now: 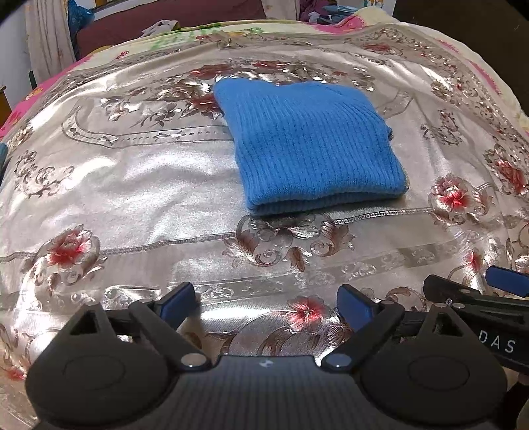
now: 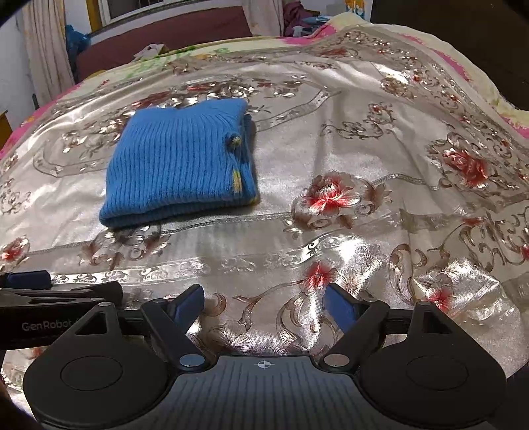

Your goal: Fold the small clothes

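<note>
A small blue ribbed knit garment (image 1: 307, 145) lies folded into a neat rectangle on the shiny silver floral cloth (image 1: 132, 185). In the right wrist view the same garment (image 2: 178, 165) shows a small button and yellow trim along its right edge. My left gripper (image 1: 267, 302) hangs over the cloth well short of the garment, open, with nothing between its blue pads. My right gripper (image 2: 264, 302) is also open and holds nothing; the garment lies ahead of it to the left. Each gripper's side shows in the other's view, the right one (image 1: 489, 291) and the left one (image 2: 49, 291).
The silver cloth (image 2: 363, 149) covers a bed with a pink and cream sheet (image 1: 363, 20) under it. A dark red headboard (image 2: 165, 36), a curtain (image 2: 43, 49) and heaped clothes (image 2: 297, 16) stand at the back. The cloth wrinkles at the near right (image 2: 456, 278).
</note>
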### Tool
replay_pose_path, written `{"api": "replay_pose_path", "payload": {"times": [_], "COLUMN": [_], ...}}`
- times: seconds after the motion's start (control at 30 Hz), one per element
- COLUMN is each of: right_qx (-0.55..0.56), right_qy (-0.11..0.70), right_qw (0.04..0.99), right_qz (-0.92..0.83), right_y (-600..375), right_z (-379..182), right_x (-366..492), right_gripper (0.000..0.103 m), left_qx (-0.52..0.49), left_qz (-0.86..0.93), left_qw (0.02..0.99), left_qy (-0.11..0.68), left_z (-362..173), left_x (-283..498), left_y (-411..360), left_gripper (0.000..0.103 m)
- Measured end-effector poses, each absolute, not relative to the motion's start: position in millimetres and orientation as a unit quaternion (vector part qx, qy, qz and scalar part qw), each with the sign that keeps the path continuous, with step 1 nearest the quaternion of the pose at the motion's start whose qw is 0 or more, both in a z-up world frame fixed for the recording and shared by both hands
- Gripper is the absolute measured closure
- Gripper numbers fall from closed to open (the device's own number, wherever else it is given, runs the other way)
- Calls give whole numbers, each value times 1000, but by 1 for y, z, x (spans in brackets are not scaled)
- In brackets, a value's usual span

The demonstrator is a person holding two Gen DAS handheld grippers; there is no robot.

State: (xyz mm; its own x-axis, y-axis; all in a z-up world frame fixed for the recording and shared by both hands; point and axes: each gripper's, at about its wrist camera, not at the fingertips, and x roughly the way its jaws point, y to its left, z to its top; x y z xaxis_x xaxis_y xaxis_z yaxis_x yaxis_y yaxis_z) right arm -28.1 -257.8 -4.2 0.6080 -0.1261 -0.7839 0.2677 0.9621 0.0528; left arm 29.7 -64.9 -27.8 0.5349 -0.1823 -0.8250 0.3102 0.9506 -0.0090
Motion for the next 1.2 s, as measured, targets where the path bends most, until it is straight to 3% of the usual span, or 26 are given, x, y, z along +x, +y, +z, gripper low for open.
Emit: {"api": "replay_pose_path", "payload": {"times": [1.2], "right_qx": [89], "right_qy": [434], "right_qw": [890], "right_qz": [-109], "right_y": [-257], "right_z": [-6], "right_x": [-30], "right_gripper": [21], "left_qx": [67], "left_qz": [-135], "left_qw": [869], "left_qy": [472], "left_z": [-27], "left_x": [29], "left_y": [-64], "left_gripper": [6]}}
